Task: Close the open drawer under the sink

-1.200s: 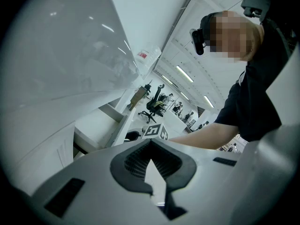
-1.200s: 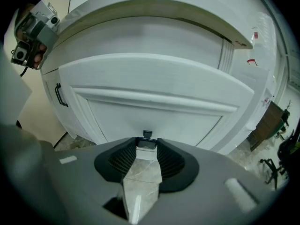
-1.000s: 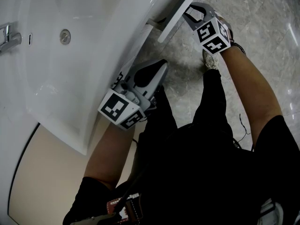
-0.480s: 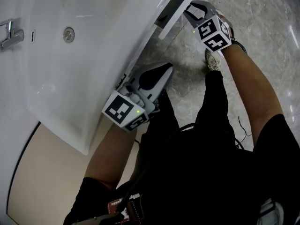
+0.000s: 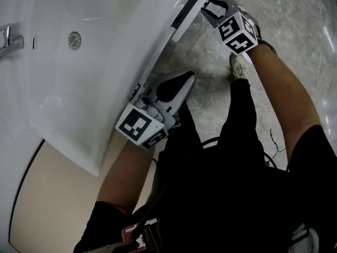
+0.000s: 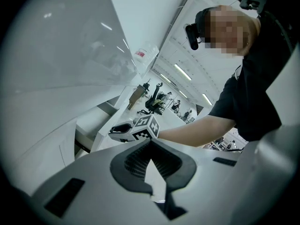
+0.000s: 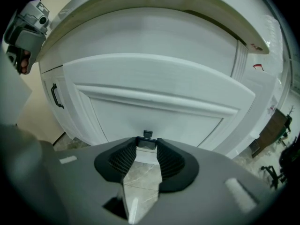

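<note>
Since a second ago the drawer (image 7: pixel 154 81) has slid a little further in under the sink (image 5: pixel 79 88). In the head view less of its white front edge shows beyond the sink's rim, and the right gripper (image 5: pixel 208 7) has gone with it, closer to the sink. The left gripper (image 6: pixel 150 143) has hardly shifted and hangs just beside the sink's front rim.

The drawer is still not fully in. A dark gap shows between its front and the sink in the head view, and in the right gripper view the front stands out from the cabinet below the sink. The small dark handle (image 7: pixel 146 143) sits low on that front, between the right gripper's jaws. The jaws are parted to about its width and seem to be clamped on it, though the tips partly hide the contact.

The left gripper's jaws are together at the tips with nothing between them, and the gripper points past the sink's underside.

No writing can be read. A red-and-white sticker (image 6: pixel 143 55) on the sink's edge is too small to make out, and the cubes on both grippers carry only black-and-white square markers. A cabinet door (image 7: pixel 47 102) with a dark pull is beside the drawer under the sink. A faucet (image 5: pixel 9 41) and drain (image 5: pixel 74 39) are in the sink's far part.
</note>
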{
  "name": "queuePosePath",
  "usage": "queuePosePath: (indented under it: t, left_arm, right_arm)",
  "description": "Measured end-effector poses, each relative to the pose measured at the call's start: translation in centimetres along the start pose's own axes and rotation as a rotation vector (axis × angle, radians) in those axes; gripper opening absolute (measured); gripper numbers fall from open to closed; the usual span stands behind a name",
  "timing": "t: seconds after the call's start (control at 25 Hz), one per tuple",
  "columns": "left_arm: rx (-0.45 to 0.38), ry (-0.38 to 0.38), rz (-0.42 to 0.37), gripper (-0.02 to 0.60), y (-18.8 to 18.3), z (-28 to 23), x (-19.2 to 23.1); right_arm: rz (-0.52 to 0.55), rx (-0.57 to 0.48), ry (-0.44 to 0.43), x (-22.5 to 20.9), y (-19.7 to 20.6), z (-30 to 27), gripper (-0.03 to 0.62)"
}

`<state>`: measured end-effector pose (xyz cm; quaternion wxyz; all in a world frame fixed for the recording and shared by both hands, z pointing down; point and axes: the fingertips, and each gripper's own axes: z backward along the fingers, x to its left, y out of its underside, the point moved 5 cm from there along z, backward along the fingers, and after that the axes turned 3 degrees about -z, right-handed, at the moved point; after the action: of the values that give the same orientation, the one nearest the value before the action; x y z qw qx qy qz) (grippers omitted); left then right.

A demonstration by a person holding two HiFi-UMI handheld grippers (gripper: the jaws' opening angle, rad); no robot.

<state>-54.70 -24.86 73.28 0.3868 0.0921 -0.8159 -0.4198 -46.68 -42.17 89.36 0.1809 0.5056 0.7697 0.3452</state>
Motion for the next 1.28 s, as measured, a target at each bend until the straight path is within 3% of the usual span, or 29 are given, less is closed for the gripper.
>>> queuePosePath:
  t: [0.16,1.28]
  left_arm:
    - [0.032,-0.018,-0.010,0.000,0.4,0.2,0.4]
    - [0.021,-0.023,0.003,0.000,0.8,1.1,0.5]
  right_arm:
    - [-0.012,-0.009,0.004,0.1,0.0,-0.2,0.133]
    - [0.014,-0.037,-0.007,-0.3,-2.5,-2.7,0.132]
